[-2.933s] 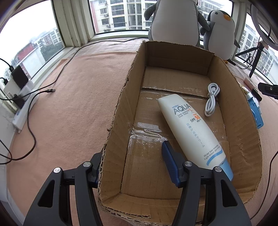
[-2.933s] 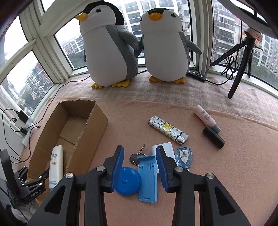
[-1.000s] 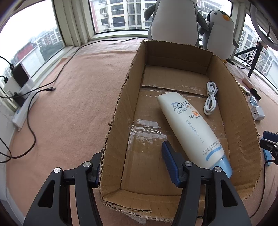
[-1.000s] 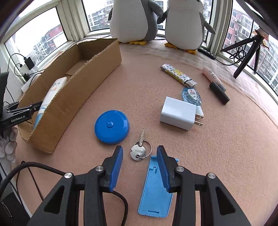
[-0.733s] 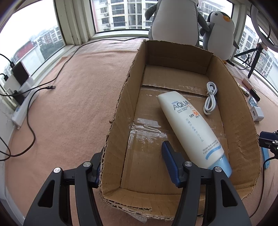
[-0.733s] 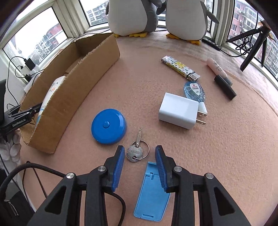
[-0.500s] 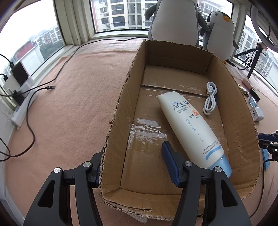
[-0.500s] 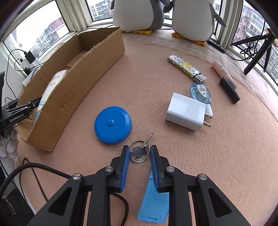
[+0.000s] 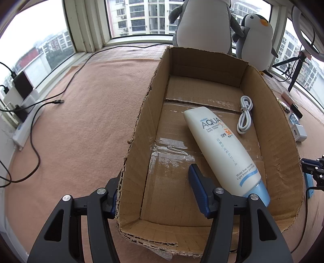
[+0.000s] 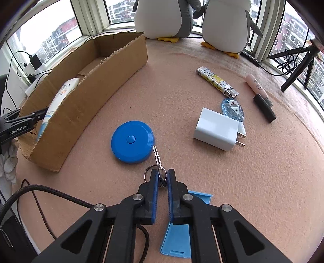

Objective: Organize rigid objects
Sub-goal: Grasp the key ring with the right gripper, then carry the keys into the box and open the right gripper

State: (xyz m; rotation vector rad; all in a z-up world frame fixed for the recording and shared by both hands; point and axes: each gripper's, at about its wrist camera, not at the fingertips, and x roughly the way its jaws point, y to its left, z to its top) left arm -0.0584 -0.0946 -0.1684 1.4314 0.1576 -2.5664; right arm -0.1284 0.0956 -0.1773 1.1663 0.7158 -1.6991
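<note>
- Cardboard box (image 9: 269, 129) sits on the pink felt surface (image 10: 263, 172), and everything is placed from it.
- Left gripper (image 9: 156, 182) straddles the box's near left wall, jaws wide apart: one blue pad outside the wall, the other inside, with nothing clamped between them.
- Inside the box, a white sunscreen tube (image 9: 220, 147) lies diagonally, its blue cap toward the near right corner, just beside the inner pad.
- A coiled white cable (image 9: 245, 114) lies against the box's right wall, beyond the tube.
- Right gripper (image 10: 162, 178) works outside the box, off its right side, jaws nearly closed and pinched on the key ring (image 10: 156, 172).
- The key (image 10: 157, 156) points away from the jaws, its tip touching the blue round tape measure (image 10: 132, 141), which lies between the gripper and the box wall.
- A light blue phone stand (image 10: 180, 230) lies flat under the right gripper.
- Farther from the box: a white charger (image 10: 215, 128), a blue correction tape (image 10: 232, 108) touching it, a patterned lighter (image 10: 215, 81), and a pink tube (image 10: 256, 87) beside a black stick (image 10: 265, 108).
- Two plush penguins (image 10: 166, 18) stand beyond the box's far end.
</note>
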